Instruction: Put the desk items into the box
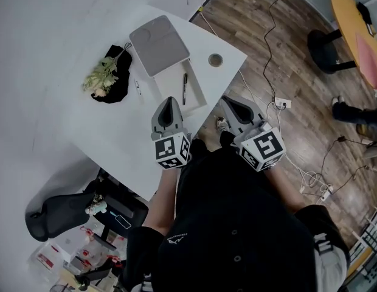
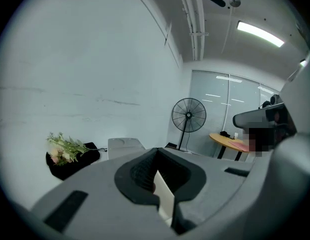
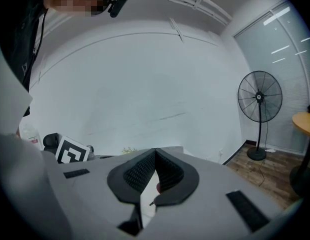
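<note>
1. White surface (image 1: 115, 132) against a plain wall, wood floor and cables off to the right. The open white box (image 1: 197, 90) sits near the right edge with a black pen (image 1: 184, 88) already inside. A grey flat cover (image 1: 159, 44) overlaps its far end.
2. Still outside the box: a small round item (image 1: 215, 59) by the corner, a thin pen-like stick (image 1: 137, 87) just left of the box, and a flower sprig (image 1: 101, 75) on a black cloth (image 1: 118, 90).
3. Left gripper (image 1: 169, 102) and right gripper (image 1: 230, 100) both hover close to the body. Both pairs of jaws are clenched with nothing between them.
4. I'd open the left jaws before reaching, then take the thin stick since it's nearest.
5. It lies flat, so pinch across its middle, low to the surface.
6. For the sprig, grab the stems, it'll probably flop.
</note>
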Demonstrator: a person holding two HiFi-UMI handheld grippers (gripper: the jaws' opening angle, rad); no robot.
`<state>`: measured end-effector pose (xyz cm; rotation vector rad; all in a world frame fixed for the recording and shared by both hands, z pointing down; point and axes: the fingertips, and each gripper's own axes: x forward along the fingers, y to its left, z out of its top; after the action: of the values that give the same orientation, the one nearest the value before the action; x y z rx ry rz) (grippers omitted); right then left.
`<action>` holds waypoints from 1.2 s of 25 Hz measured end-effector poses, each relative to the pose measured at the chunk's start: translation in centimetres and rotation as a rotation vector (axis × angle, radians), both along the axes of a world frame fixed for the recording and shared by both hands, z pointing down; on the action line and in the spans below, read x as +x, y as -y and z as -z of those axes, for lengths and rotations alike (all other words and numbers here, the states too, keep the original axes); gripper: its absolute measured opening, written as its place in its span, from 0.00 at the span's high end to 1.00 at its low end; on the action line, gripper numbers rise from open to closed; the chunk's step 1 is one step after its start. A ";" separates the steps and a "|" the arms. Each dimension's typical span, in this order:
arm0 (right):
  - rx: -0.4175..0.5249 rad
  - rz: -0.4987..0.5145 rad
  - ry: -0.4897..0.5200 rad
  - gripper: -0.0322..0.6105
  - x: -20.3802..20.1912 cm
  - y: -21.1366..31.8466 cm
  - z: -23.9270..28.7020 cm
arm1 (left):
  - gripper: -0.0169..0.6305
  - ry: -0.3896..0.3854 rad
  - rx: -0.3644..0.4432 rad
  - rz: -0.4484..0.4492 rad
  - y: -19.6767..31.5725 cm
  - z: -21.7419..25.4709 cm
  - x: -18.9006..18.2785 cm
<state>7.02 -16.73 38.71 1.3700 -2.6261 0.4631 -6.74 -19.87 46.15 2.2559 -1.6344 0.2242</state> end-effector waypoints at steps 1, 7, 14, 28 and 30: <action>0.006 0.014 0.004 0.95 0.0 0.0 0.2 | 0.96 0.004 0.012 0.011 -0.4 0.6 0.0; 0.043 0.092 0.026 0.95 0.2 -0.2 1.4 | 0.96 0.030 0.082 0.068 -2.5 3.7 0.8; 0.071 0.184 0.054 0.95 0.1 -0.7 2.4 | 0.96 0.054 0.150 0.133 -5.3 6.9 1.9; 0.114 0.345 0.078 0.95 1.0 -2.3 3.5 | 0.96 0.104 0.241 0.263 -10.4 10.0 5.0; 0.117 0.353 0.080 0.95 1.2 -2.4 3.4 | 0.96 0.106 0.249 0.270 -10.7 10.1 5.5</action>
<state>8.26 -14.30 35.29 0.8975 -2.9170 0.3250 -1.26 -9.18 36.02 2.1923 -2.1029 0.0757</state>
